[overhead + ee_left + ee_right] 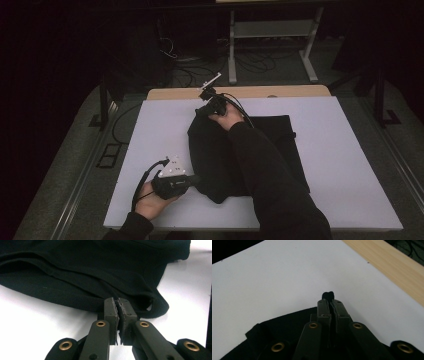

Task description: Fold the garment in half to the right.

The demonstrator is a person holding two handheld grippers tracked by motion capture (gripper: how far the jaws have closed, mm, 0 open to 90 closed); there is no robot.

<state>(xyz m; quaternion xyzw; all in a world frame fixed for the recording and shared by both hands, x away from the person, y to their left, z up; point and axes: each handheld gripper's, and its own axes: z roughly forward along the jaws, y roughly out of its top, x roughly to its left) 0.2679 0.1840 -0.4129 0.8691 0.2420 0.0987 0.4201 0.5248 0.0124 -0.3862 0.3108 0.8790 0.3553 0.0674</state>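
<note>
Nearest the person, the left hand [150,200] holds the left gripper [196,181] low over the near left part of the white board [350,165], with its grey three-cornered plate [173,166] facing up and its cable [142,181] looping back over the wrist. In the left gripper view its jaws are pressed together on the hem of the black garment [100,272], a thin fold of cloth caught between the ribbed pads [112,312], and the rest of the fabric spreads away in soft folds over the white surface. The garment [220,160] lies crumpled in the middle of the board, its near edge bunched at the left gripper and its right part flat and squared off. The person's right arm, in a dark sleeve [270,185], reaches across the top of the cloth to the far edge. There the right gripper [202,111] is clamped shut on the far corner of the garment: in the right gripper view a small tuft of black cloth [328,295] sticks out beyond the closed jaw tips, held above the white board, with more fabric hanging below the gripper. Beyond the board runs the bare wooden edge of the table [300,91], and past that a dim floor with a tangle of cables [200,72] and the pale legs of a stand [270,30].
</note>
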